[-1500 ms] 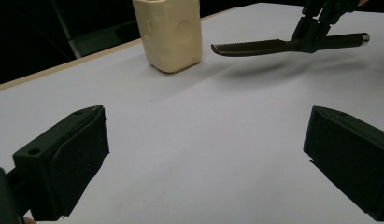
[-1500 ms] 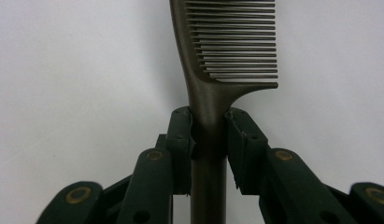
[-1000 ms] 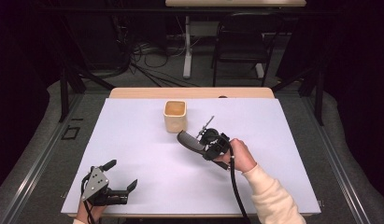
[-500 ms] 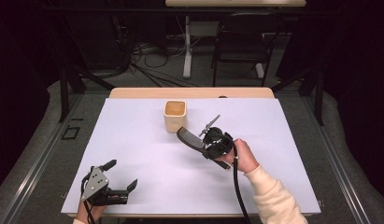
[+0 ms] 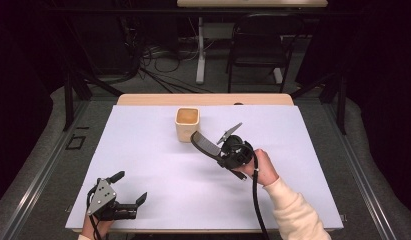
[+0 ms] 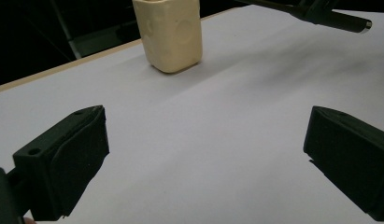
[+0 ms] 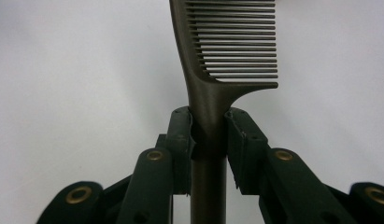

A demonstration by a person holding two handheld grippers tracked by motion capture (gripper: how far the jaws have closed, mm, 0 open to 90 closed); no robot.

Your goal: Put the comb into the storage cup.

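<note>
A dark brown comb [image 7: 227, 51] is clamped by its handle between the two jaws of the right hand-held gripper [image 7: 209, 135], whose pads are pressed against the handle from both sides just below the toothed part. In the right gripper view the teeth are seen pointing to the right, and the comb is held above the white sheet that covers the bench [image 5: 143, 150]. In the high view the comb [image 5: 203, 144] is seen slanting up and to the left from the right hand-held gripper [image 5: 222, 155], its far end lying close beside a cream-coloured square cup [image 5: 187, 124], apart from it as far as can be told. The cup is stood upright near the middle of the far part of the bench, and in the left gripper view its side [image 6: 172, 35] is marked by a round embossed patch. The right hand [image 5: 260, 167] is wrapped around the gripper's body, with a cream sleeve [image 5: 293, 212] behind it and a black cable trailing towards the near edge. The left hand-held gripper [image 5: 128, 189] is rested at the near left corner of the bench, well apart from the cup, its jaws spread wide with nothing between them.
</note>
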